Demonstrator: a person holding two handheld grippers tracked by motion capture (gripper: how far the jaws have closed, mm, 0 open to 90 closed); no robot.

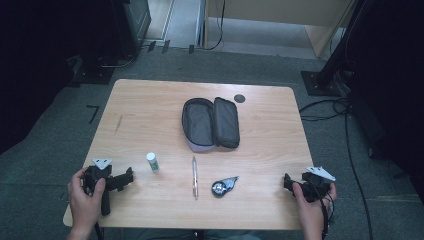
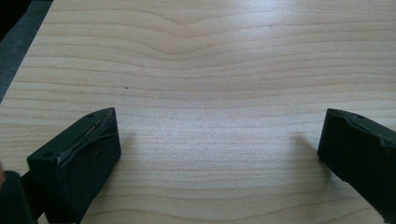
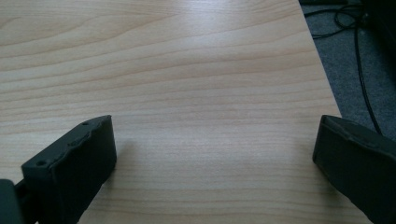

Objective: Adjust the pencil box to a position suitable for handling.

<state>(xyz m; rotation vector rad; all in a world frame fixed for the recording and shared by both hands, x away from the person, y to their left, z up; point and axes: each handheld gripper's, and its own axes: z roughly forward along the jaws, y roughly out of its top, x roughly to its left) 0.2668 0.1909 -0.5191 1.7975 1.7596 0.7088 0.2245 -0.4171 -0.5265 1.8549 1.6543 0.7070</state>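
Wooden table (image 1: 150,105) on grey carpet (image 1: 60,115), dark room.

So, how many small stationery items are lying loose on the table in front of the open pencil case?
3: a white glue stick toward the left gripper, a pen in the middle, and a correction tape dispenser right of the pen. Anything inside the pencil case may be hidden.

Your high view looks forward and down from above your side, far enough off to take in the whole light wooden table (image 1: 150,100) at frame centre, with grey carpet around it. Your left gripper view sits low and close over that tabletop (image 2: 201,70), facing along it; carpet cuts the upper left corner. Your right gripper view is equally close (image 3: 187,60); the table's edge runs down its upper right. All three views share the tabletop.
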